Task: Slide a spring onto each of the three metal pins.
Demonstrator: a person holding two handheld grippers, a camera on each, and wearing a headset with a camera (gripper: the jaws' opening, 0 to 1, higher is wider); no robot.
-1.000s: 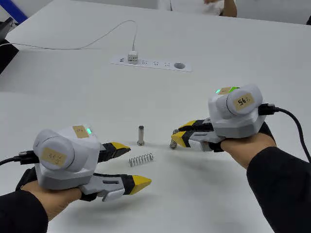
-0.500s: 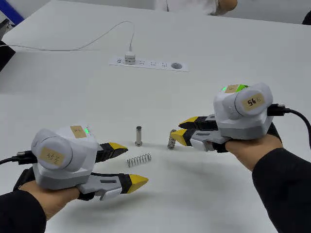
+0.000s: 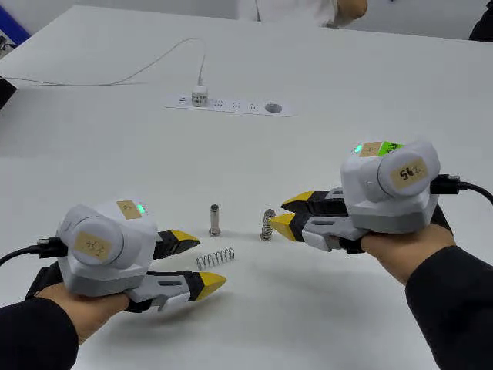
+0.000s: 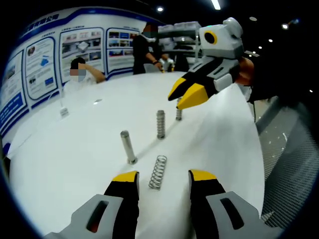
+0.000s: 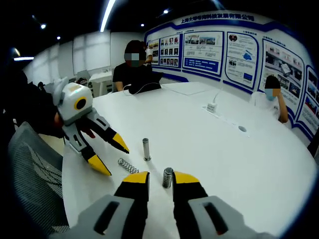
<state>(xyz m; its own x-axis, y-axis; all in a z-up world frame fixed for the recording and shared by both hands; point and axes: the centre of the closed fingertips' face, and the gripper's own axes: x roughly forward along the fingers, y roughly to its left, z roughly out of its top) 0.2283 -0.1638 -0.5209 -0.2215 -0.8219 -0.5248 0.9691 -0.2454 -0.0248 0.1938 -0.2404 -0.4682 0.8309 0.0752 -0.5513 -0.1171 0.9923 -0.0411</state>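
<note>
The spring-fitted steel pin is done; the adjacent bare steel pin awaits the loose wire spring; left gripper and right gripper gape empty.

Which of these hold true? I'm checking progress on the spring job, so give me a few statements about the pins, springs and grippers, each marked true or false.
1. A loose spring lies flat on the table at the tips of the left gripper. True.
2. The left gripper is shut on that spring. False: its jaws stand open and the spring lies ungripped.
3. The pin nearer the left gripper carries a spring. False: that one is a bare pin; the sprung pin stands by the right gripper.
4. A white plug sits in the power strip. True.
</note>
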